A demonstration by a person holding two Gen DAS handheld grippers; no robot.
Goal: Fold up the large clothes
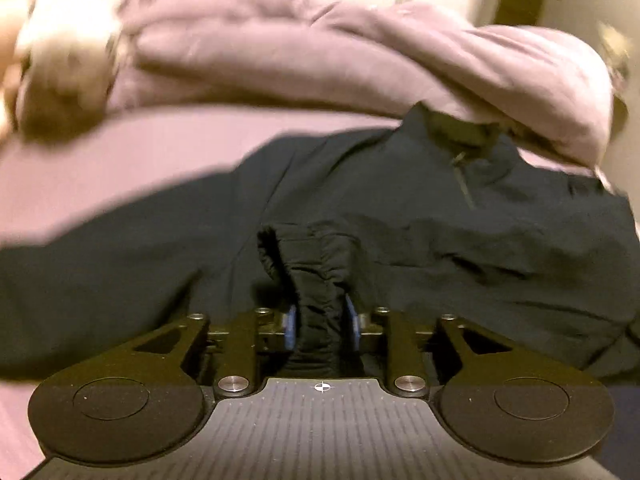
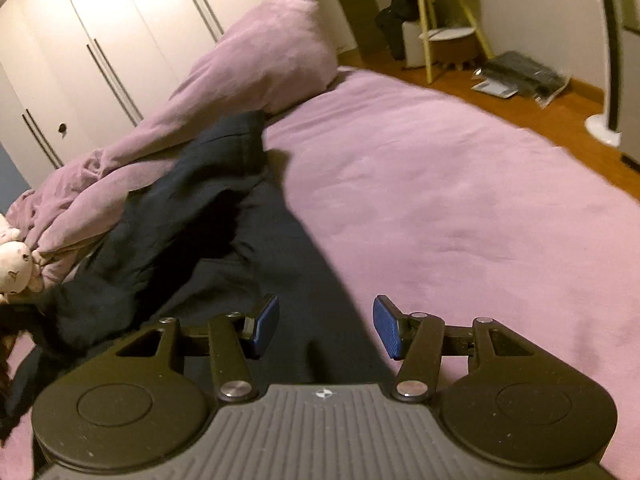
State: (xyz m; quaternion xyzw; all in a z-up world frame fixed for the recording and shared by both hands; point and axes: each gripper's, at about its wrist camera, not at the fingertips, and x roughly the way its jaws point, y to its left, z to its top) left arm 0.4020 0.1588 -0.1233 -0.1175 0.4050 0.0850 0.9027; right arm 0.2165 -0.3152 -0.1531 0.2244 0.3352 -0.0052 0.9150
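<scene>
A dark navy zip-neck jacket (image 1: 460, 240) lies spread on a pink bed sheet (image 1: 120, 160). My left gripper (image 1: 320, 320) is shut on the jacket's elastic cuff (image 1: 316, 280), bunched between the blue pads. In the right wrist view the jacket (image 2: 192, 216) lies rumpled on the sheet (image 2: 460, 200), its edge running under my right gripper (image 2: 326, 326). The right gripper is open and empty, just above the jacket's edge.
A crumpled pink duvet (image 1: 280, 48) is piled beyond the jacket, also in the right wrist view (image 2: 256, 64). A plush toy (image 2: 16, 264) lies at the left. White wardrobes (image 2: 100, 40), a small yellow stand (image 2: 444, 20) and wooden floor (image 2: 540, 108) lie beyond the bed.
</scene>
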